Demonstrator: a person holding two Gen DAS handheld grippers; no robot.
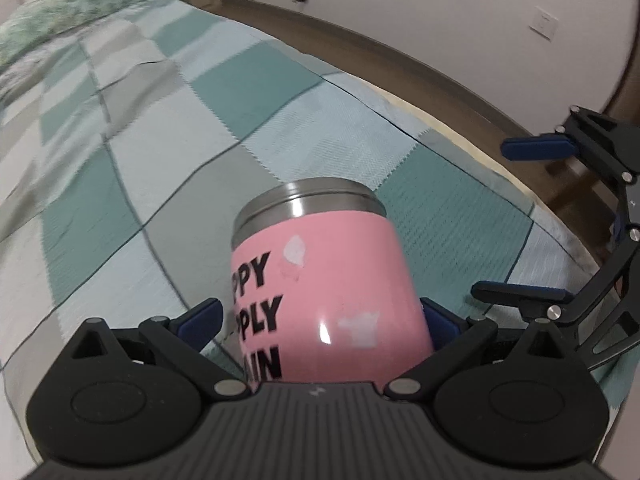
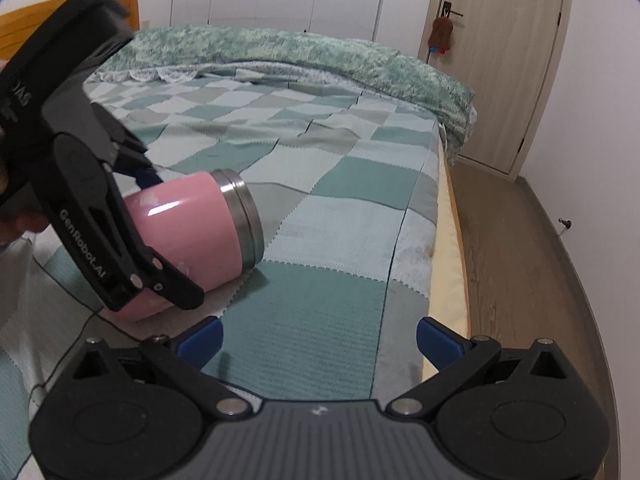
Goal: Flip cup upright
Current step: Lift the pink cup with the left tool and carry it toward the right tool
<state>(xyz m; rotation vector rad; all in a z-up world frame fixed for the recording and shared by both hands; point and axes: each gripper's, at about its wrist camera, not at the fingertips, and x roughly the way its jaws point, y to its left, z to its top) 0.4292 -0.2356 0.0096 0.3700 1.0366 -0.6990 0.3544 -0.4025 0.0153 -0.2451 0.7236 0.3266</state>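
A pink cup (image 1: pixel 324 296) with black lettering and a steel rim lies on its side on the checked bedspread (image 1: pixel 160 152). My left gripper (image 1: pixel 320 320) is shut on the cup's pink body, one blue pad on each side. In the right wrist view the cup (image 2: pixel 200 224) lies tilted with its steel rim touching the bedspread and pointing right, held by the left gripper (image 2: pixel 160 240). My right gripper (image 2: pixel 320 340) is open and empty, hovering over the bed to the right of the cup; it also shows in the left wrist view (image 1: pixel 516 216).
A fluffy green blanket (image 2: pixel 304 56) lies along the bed's far end. The bed's right edge (image 2: pixel 444 240) drops to a brown wooden floor (image 2: pixel 520 280). A closed door (image 2: pixel 496 60) stands at the back right.
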